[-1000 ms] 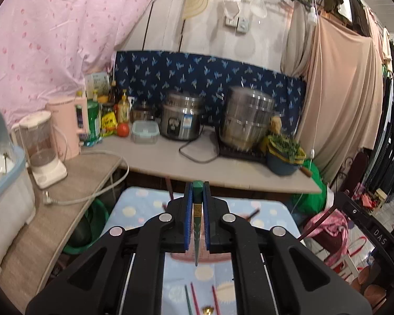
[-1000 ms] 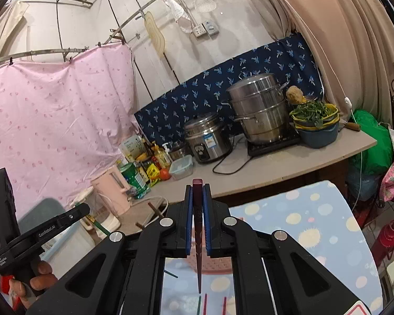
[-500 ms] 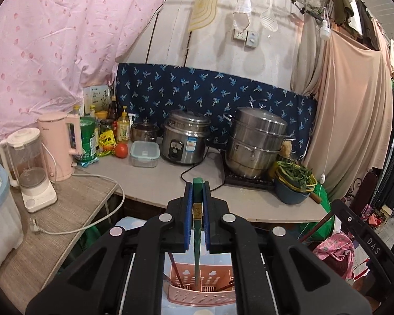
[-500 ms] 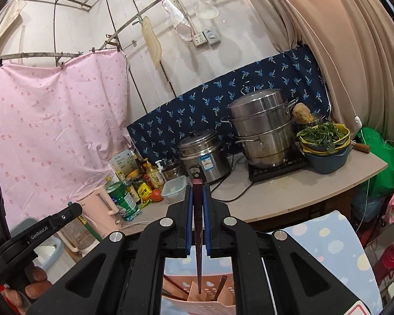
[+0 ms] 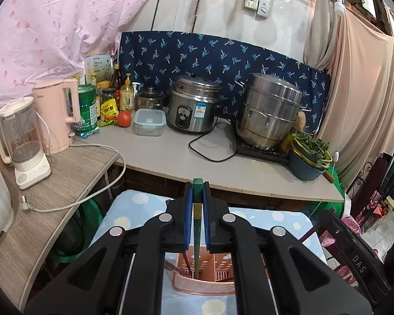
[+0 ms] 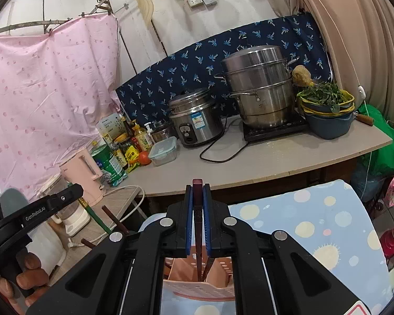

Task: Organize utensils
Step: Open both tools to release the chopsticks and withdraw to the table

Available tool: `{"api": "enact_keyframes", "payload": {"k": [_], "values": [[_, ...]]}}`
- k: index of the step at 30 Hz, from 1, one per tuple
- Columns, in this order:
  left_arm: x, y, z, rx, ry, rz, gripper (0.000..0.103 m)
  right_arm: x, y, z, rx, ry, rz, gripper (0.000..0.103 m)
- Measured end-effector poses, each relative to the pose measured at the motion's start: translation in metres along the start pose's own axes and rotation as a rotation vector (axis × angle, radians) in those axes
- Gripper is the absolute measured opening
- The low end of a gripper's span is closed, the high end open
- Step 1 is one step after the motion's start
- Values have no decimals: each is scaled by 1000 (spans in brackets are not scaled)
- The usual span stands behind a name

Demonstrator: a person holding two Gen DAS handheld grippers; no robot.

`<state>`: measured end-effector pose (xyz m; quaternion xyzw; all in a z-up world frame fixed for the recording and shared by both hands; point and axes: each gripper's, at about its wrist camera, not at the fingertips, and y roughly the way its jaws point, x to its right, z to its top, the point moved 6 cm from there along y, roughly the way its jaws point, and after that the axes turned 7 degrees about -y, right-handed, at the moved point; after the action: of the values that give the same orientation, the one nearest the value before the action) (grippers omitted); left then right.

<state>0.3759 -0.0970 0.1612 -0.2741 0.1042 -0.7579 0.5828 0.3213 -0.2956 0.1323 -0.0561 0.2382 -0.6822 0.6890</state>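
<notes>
Left tool (image 5: 197,220) was clamped on a green chopstick (image 5: 197,236), held upright, its tip down inside the pink holder (image 5: 205,287). Right tool (image 6: 197,220) was clamped on a dark red chopstick (image 6: 197,239), also upright, tip inside the same holder (image 6: 197,290) beside other sticks. The holder stood on the dotted blue worktop (image 6: 323,225), toward its near edge, both tools directly above it.

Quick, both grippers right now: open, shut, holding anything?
Left gripper: shut on a green chopstick, its tip down in the pink basket.
Right gripper: shut on a dark red chopstick, over the same basket.
</notes>
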Motion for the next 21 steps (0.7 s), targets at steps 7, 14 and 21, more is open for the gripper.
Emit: {"api": "enact_keyframes", "payload": {"k": [7, 14, 21], "values": [[-4, 6, -8, -9, -11, 14, 9, 0, 5, -9, -23, 5, -1, 13], [-7, -1, -7, -3, -13, 25, 22, -4, -14, -5, 7, -10, 1, 20], [-5, -18, -16, 0, 13, 42, 23, -11, -36, -9, 11, -22, 19, 22]]}}
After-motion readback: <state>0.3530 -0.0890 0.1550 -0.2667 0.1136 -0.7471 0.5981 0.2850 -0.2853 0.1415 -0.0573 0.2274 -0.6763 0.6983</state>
